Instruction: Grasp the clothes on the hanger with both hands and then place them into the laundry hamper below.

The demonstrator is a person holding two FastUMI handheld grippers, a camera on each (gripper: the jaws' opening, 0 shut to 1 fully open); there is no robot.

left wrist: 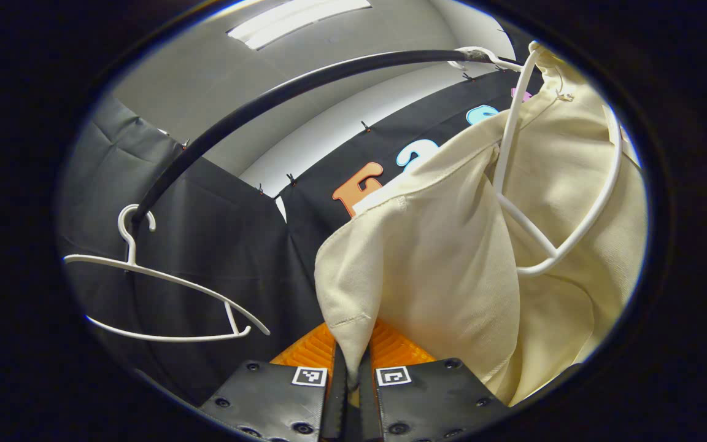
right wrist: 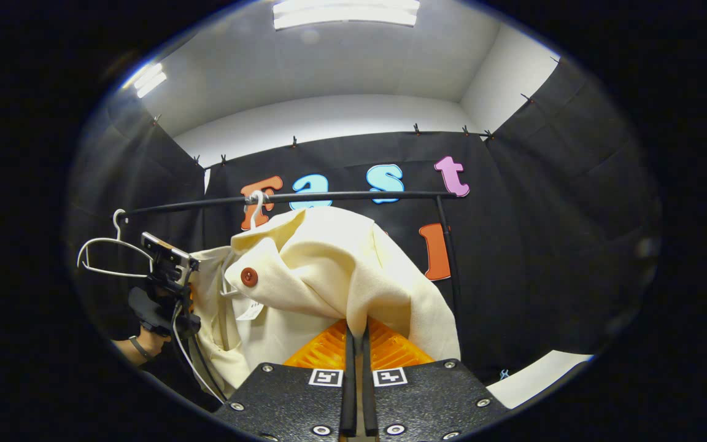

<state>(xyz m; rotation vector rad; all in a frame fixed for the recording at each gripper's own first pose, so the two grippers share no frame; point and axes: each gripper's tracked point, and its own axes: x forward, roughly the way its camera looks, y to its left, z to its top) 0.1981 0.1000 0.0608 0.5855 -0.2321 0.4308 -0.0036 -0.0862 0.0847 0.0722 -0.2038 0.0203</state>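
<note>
A cream garment (left wrist: pixel 452 258) hangs on a white hanger (left wrist: pixel 565 245) from a black rail (left wrist: pixel 304 83). My left gripper (left wrist: pixel 351 362) is shut on a fold at the garment's lower edge. In the right gripper view the same cream garment (right wrist: pixel 323 270), with a red button (right wrist: pixel 249 277), drapes under the rail (right wrist: pixel 341 196), its hanger hook (right wrist: pixel 258 205) over the rail. My right gripper (right wrist: pixel 357 344) is shut on another fold of the cloth. The left gripper (right wrist: pixel 166 270) and the hand holding it appear at the garment's left side.
An empty white hanger (left wrist: pixel 163 288) hangs further along the rail, seen also as the empty hanger (right wrist: pixel 105 255) in the right gripper view. The rail's upright post (right wrist: pixel 452 270) stands right of the garment. A strip of pale floor (right wrist: pixel 537 374) lies low on the right.
</note>
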